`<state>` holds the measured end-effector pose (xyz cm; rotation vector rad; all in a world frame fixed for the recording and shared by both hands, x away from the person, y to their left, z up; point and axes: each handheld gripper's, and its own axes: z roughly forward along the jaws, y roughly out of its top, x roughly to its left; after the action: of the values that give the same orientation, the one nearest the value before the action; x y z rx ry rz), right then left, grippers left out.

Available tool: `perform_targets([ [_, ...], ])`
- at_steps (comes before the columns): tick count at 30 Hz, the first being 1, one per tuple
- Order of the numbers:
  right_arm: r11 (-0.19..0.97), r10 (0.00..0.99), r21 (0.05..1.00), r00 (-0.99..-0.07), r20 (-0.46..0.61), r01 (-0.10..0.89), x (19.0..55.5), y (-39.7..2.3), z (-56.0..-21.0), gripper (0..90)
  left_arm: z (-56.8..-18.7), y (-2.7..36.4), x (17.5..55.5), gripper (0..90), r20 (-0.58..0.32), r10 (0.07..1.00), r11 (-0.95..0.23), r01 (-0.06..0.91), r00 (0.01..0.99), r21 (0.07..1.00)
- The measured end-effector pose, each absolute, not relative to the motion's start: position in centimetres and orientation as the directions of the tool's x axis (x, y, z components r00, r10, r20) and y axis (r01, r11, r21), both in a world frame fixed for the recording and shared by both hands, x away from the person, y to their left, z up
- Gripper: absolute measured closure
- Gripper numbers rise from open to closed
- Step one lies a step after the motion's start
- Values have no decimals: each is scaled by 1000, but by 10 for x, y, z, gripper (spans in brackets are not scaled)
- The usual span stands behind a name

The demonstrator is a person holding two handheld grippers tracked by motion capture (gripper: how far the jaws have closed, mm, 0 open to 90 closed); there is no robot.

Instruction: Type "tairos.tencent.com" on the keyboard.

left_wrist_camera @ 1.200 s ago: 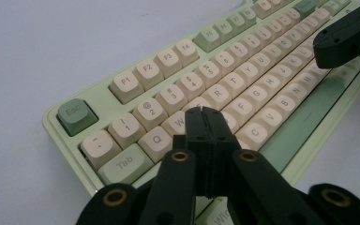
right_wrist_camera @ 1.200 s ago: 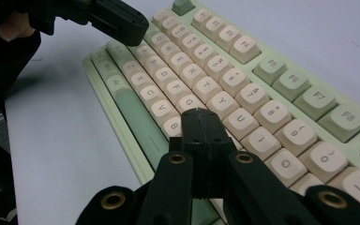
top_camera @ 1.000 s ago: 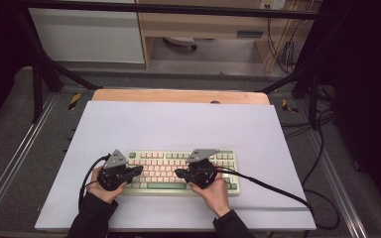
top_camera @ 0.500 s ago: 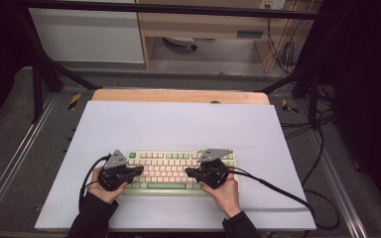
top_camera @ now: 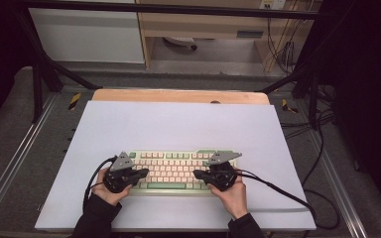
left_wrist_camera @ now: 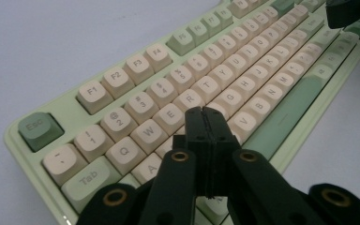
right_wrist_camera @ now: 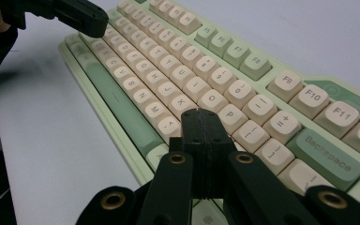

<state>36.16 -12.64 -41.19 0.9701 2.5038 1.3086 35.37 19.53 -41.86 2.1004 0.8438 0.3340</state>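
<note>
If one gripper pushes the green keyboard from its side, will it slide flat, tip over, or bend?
The keyboard would probably slide rather than tip: it lies low and flat on the smooth white table surface. It looks like a rigid plastic case, so bending seems unlikely. Pushed at one end only, it may rotate. The raised keycaps might catch a gripper tip or get pressed down.

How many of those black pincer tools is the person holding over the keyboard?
2. The left gripper sits over the left end of the keyboard, jaws shut. The right gripper sits over its right end, jaws shut too. Both point toward the keyboard's middle.
</note>
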Motion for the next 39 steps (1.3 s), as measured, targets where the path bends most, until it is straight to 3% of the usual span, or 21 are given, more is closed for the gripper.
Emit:
perform_targets([
  [14,400,617,779,-770,162,484,359,-133,-415,900,-424,177,353,897,-43,640,-473,438,767,764],
  [39,409,613,773,-774,160,484,360,-134,-419,900,-428,179,351,897,-44,637,-473,435,770,766],
])
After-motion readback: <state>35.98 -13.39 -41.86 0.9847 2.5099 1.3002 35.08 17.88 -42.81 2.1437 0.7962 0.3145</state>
